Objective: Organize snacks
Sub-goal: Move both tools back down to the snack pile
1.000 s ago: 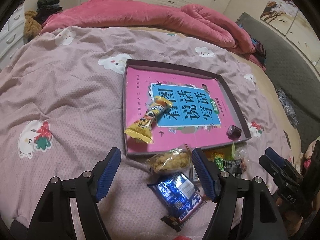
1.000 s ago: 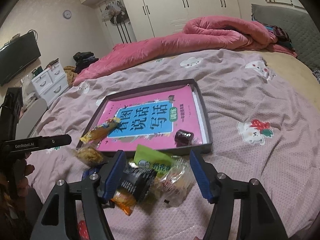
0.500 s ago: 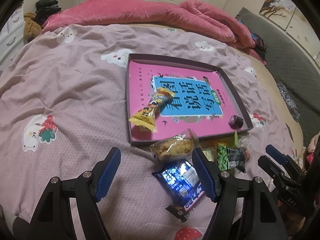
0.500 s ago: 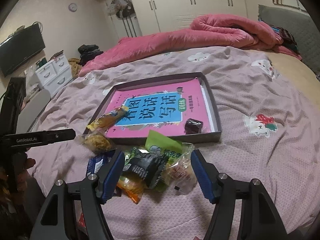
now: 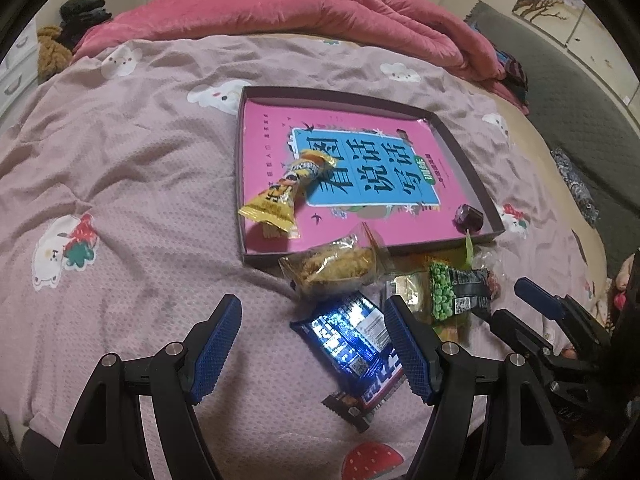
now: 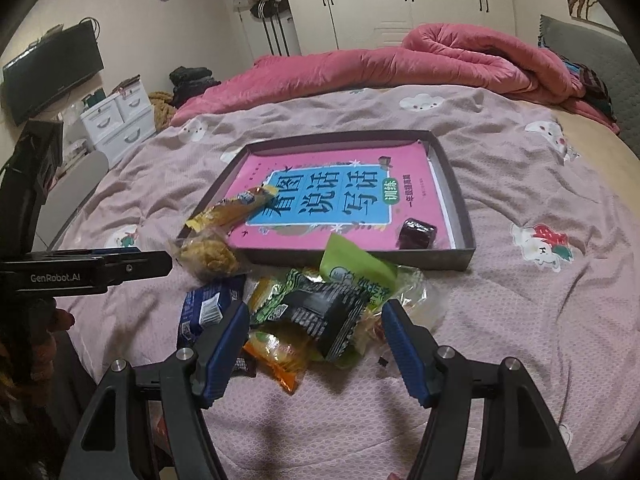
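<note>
The shallow tray (image 6: 460, 254) lies mid-bed as the collecting place; two snacks are in it — a yellow twist-wrapped packet (image 5: 282, 194) at its near left corner, a dark candy (image 6: 416, 233) at its near right. The loose snack pile (image 6: 316, 304) sits just off its near edge, at least five packets. Left gripper (image 5: 314, 344) and right gripper (image 6: 314, 346) both hover wide, empty, presumably choosing a pick.

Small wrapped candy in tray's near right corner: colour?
Dark purple candy, clearest in the right wrist view.
</note>
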A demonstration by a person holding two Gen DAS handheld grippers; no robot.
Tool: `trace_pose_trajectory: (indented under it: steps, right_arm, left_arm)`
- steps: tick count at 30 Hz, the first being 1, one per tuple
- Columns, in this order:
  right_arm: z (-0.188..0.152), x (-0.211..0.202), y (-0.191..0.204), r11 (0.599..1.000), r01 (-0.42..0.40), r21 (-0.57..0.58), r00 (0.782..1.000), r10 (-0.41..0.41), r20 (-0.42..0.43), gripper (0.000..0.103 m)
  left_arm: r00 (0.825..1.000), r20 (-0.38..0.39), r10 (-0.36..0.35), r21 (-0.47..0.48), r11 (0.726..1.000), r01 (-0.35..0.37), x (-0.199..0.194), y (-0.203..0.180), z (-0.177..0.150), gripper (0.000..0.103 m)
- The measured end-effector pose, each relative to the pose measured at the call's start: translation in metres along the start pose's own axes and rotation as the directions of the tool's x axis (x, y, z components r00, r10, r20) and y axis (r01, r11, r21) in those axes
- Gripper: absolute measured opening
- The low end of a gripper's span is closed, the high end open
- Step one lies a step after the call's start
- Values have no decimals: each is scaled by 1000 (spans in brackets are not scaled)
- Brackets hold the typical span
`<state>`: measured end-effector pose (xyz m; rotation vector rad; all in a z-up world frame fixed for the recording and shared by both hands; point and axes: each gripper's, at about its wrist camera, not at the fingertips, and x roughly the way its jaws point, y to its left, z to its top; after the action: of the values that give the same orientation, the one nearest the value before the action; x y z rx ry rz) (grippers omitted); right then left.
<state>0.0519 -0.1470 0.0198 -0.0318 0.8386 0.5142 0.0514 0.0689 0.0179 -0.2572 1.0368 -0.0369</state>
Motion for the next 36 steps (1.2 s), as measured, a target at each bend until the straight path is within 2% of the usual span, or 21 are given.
trace_pose_trajectory:
  steps: [4,17,29,33,34,36]
  right_arm:
    - [-1,5,1,1000,7,2,1000,-7,-10,75]
    - [-4,30,6,1000,3,6,999,-3,-46,75]
    - [-6,43,9,999,33,-10,998,-34,-57,76]
    - [-8,42,9,999,40,-23,998,-41,-51,72]
    - [-8,42,9,998,52,-28,997,-53,-47,64]
    - [-8,41,7,999,48,-26,998,-49,-41,59]
  left_arm:
    - [1000,-6,-5,-7,1000,5,5,0,-2,75]
    - [1000,-26,-10,-43,999,9,29,2,0,76]
    - [999,-30,-14,-69,998,12,39,2,3,76]
    - [999,-33,-17,-79,997,14,42,1,4,76]
    - [999,-36,-15,-80,997,12,42,0,4,76]
    - [999,-37,-15,-78,997,12,44,-2,5,76]
